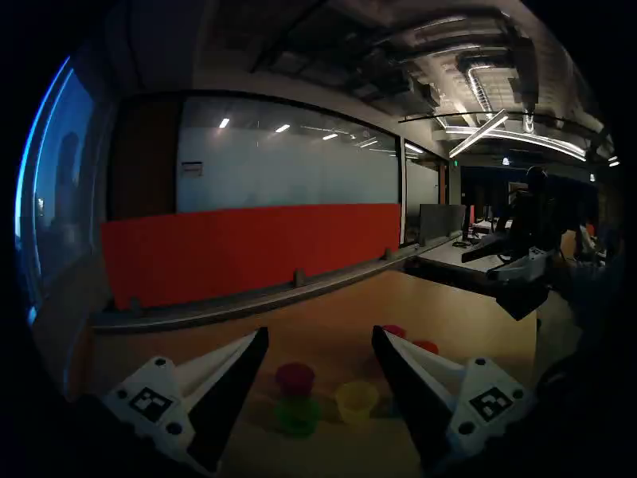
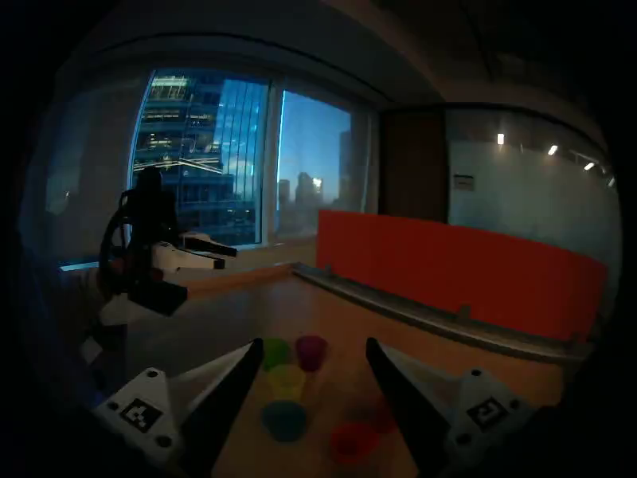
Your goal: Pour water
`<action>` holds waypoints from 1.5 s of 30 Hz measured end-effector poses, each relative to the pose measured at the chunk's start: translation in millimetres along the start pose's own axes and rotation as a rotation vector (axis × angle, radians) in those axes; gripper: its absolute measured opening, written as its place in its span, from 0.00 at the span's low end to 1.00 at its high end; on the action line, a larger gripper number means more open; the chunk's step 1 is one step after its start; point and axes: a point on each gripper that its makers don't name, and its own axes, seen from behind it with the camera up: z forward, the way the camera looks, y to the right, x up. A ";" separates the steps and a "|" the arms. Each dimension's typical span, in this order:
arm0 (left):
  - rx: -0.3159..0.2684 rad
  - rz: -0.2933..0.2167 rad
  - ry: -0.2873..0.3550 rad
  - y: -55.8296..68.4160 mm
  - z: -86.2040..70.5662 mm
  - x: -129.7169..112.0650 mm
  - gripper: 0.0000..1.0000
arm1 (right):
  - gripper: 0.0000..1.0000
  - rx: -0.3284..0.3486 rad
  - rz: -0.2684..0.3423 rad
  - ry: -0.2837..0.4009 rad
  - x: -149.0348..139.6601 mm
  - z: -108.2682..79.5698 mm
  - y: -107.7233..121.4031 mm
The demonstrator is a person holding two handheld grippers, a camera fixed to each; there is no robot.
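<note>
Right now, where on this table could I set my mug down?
Crowded ahead of the fingers: magenta cup, green cup, yellow cup, blue cup, red cups. Bare table runs between them and the orange divider, and toward the window.

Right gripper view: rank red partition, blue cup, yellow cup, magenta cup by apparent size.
1. red partition
2. blue cup
3. yellow cup
4. magenta cup
Cup differences are slight and follow nearness to the camera, so their real sizes may match.
</note>
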 end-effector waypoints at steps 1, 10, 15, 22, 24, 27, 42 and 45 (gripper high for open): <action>0.003 0.000 -0.006 -1.2 1.0 -3.9 0.96 | 1.00 0.006 -0.004 -0.009 -2.9 0.8 -0.9; 0.007 -0.007 -0.064 -8.9 10.9 -41.3 0.97 | 1.00 0.034 -0.035 -0.059 -23.9 11.5 -8.5; 0.006 -0.012 -0.102 -13.2 17.1 -62.8 0.97 | 0.99 0.059 -0.046 -0.093 -38.0 19.2 -13.3; 0.004 0.003 -0.146 -17.7 24.0 -88.8 0.96 | 0.99 0.077 -0.060 -0.148 -62.2 31.5 -15.3; 0.006 0.009 -0.160 -20.3 25.6 -96.2 0.96 | 0.99 0.085 -0.060 -0.162 -69.3 35.2 -16.6; 0.009 0.014 -0.183 -24.2 29.0 -107.2 0.97 | 0.99 0.097 -0.058 -0.182 -79.4 40.2 -18.4; 0.001 0.040 -0.289 -28.5 38.1 -162.2 0.97 | 0.98 0.143 -0.064 -0.296 -136.6 61.4 -24.9; -0.004 0.043 -0.312 -27.5 39.0 -172.9 0.96 | 0.98 0.151 -0.065 -0.316 -147.6 64.7 -26.3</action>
